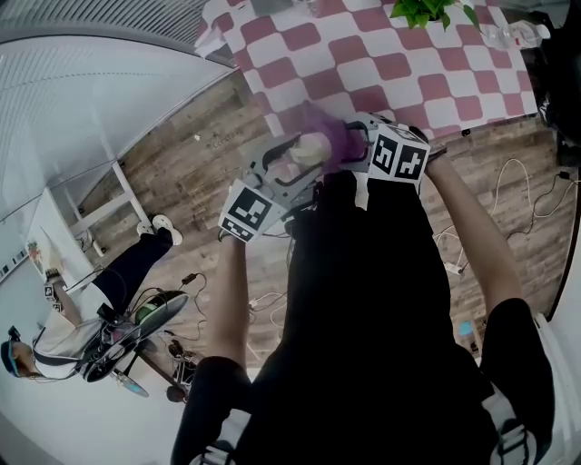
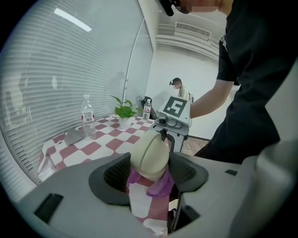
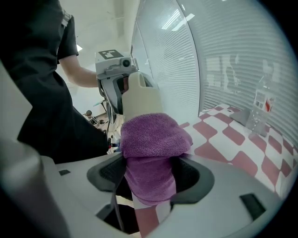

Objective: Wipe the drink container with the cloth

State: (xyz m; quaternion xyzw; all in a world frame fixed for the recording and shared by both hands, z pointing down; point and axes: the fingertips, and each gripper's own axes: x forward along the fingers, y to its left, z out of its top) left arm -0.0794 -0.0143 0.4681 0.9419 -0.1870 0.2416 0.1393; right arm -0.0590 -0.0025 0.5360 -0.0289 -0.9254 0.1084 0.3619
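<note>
In the head view both grippers meet in front of the person, just short of the checked table. My left gripper [image 1: 295,159] is shut on a cream drink container [image 1: 309,148], whose rounded end fills the gap between the pads in the left gripper view [image 2: 150,155]. A purple cloth [image 1: 329,136] lies against the container. My right gripper [image 3: 150,179] is shut on that cloth [image 3: 151,139], which is bunched between the pads and draped over the container [image 3: 139,97]. A fold of cloth [image 2: 160,186] shows under the container in the left gripper view.
A table with a red-and-white checked cover [image 1: 381,54] stands ahead, bearing a potted plant [image 1: 427,11] and a clear water bottle [image 2: 87,116]. Cables [image 1: 517,191] trail over the wooden floor. Another person [image 1: 54,336] sits at lower left near a white frame [image 1: 91,209].
</note>
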